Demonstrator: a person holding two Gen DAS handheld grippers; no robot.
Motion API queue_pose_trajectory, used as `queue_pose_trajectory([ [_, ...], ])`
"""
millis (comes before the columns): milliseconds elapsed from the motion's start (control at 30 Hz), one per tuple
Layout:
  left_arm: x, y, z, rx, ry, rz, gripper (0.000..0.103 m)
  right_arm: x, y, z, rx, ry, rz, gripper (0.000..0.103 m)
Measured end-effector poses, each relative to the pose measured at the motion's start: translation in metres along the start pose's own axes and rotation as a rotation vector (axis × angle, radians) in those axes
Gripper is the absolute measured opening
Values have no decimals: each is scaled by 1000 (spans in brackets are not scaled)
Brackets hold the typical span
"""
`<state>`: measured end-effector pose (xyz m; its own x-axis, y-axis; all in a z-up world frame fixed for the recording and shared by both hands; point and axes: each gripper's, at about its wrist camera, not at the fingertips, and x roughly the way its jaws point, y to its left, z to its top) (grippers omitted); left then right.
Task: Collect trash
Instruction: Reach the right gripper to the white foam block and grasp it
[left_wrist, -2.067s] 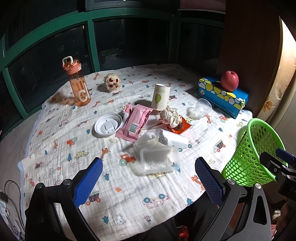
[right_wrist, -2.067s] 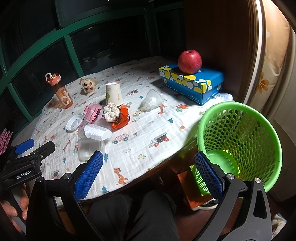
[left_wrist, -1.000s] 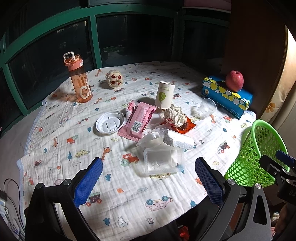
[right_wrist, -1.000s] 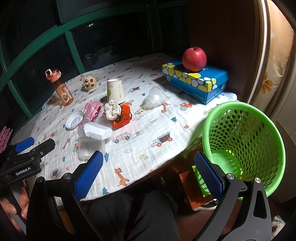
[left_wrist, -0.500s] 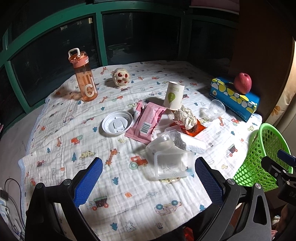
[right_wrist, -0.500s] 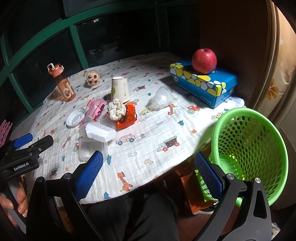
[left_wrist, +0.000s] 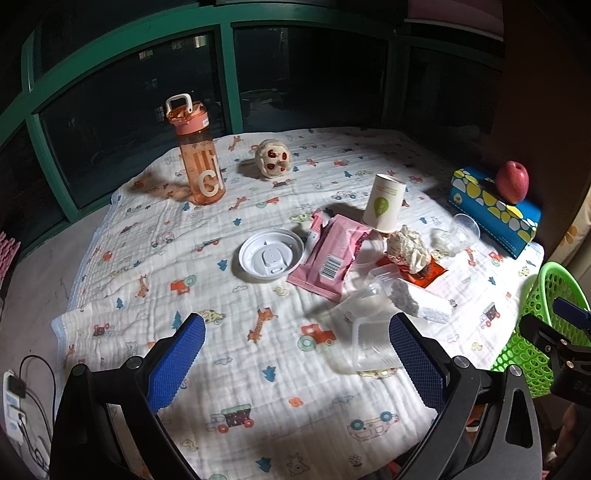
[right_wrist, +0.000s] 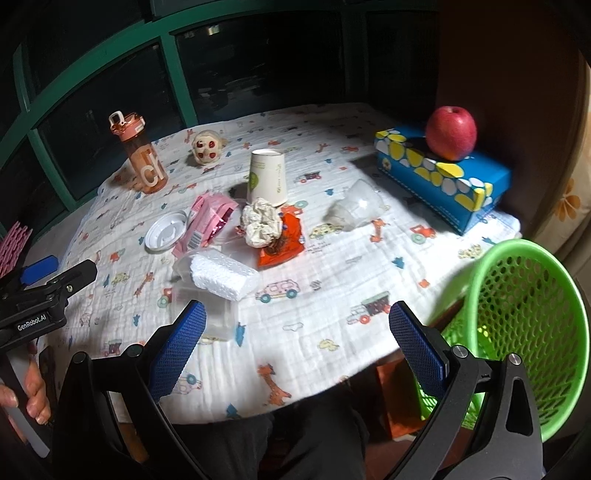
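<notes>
Trash lies mid-table on a printed cloth: a white lid (left_wrist: 270, 257), a pink wrapper (left_wrist: 330, 256), a paper cup (left_wrist: 383, 207) upside down, a crumpled tissue (left_wrist: 407, 248) on an orange wrapper (right_wrist: 281, 242), a white foam block (left_wrist: 419, 301), a clear plastic box (left_wrist: 373, 347) and a clear cup (right_wrist: 355, 207). A green basket (right_wrist: 532, 325) stands beside the table's right edge. My left gripper (left_wrist: 295, 363) is open and empty above the near cloth. My right gripper (right_wrist: 297, 349) is open and empty above the table's front edge, left of the basket.
An orange water bottle (left_wrist: 197, 162) and a small round toy (left_wrist: 273, 158) stand at the back. A blue tissue box (right_wrist: 441, 173) with a red apple (right_wrist: 450, 133) on it sits at the right. Dark windows ring the table. Cables lie at lower left (left_wrist: 22, 387).
Both grippers have moved forward and a little left over the table. The trash looks closer. Nothing has been picked up and both stay open.
</notes>
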<state>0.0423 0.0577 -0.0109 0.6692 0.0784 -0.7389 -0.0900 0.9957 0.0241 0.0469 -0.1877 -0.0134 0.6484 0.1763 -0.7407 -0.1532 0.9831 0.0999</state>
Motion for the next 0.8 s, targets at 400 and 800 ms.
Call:
queue_pose_trajectory([
  [400, 10, 29, -7, -48, 19, 38, 97, 56, 39, 14, 5, 105, 123, 98],
  [800, 21, 48, -12, -77, 42, 26, 97, 113, 43, 24, 149, 228, 189, 94],
])
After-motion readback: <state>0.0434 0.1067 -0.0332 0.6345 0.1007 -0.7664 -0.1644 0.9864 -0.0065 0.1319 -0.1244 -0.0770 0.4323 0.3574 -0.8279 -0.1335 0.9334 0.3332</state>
